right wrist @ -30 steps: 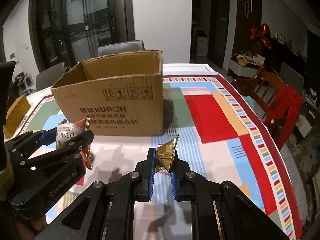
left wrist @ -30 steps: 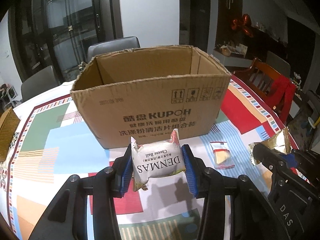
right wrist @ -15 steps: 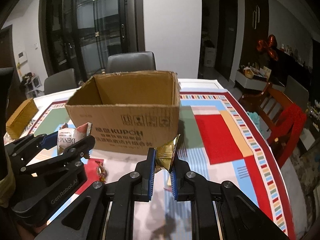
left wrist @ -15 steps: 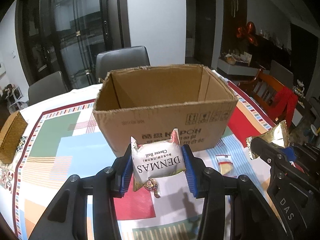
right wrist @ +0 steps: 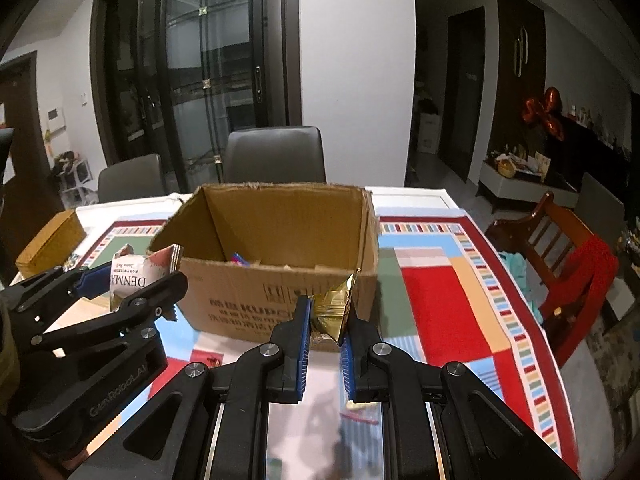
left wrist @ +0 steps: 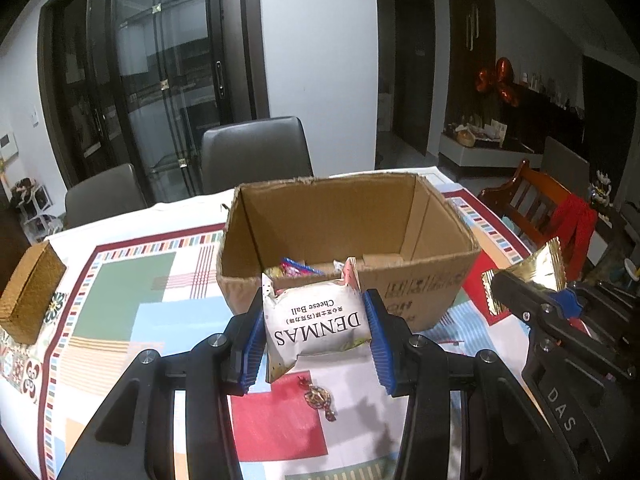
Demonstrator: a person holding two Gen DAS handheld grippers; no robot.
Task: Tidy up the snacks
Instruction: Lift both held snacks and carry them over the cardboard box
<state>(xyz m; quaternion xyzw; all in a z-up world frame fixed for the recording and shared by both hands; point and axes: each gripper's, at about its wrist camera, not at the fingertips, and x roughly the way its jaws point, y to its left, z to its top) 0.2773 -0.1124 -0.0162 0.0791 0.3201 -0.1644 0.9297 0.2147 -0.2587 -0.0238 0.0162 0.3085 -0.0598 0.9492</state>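
1. We're in a dim dining room: a table point(left wrist: 132, 300) under a bright patchwork cloth, grey chairs point(left wrist: 256, 152) behind it, dark glass doors beyond.
2. Far left on the cloth sits a small golden box point(left wrist: 30, 294), well apart from the action.
3. Now the left gripper point(left wrist: 316, 340), lifted above the table, jaws clamped on both sides of a white DENMAS cheese ball packet point(left wrist: 316, 320), print upside down to the camera.
4. Beneath it on the cloth lies a small twisted-wrapper candy point(left wrist: 318, 396), untouched.
5. Centre stage, the open cardboard box point(left wrist: 436, 248), with a few colourful snacks point(left wrist: 294, 268) on its floor; what they are is hard to make out.
6. On to the right gripper point(right wrist: 324, 328), just short of the box's front wall, jaws pinched tight on a crumpled gold foil packet point(right wrist: 332, 306).
7. A clear sachet point(right wrist: 358, 412) lies blurred on the table below that gripper.
8. Far right, a wooden chair point(right wrist: 560, 240) draped in red cloth.
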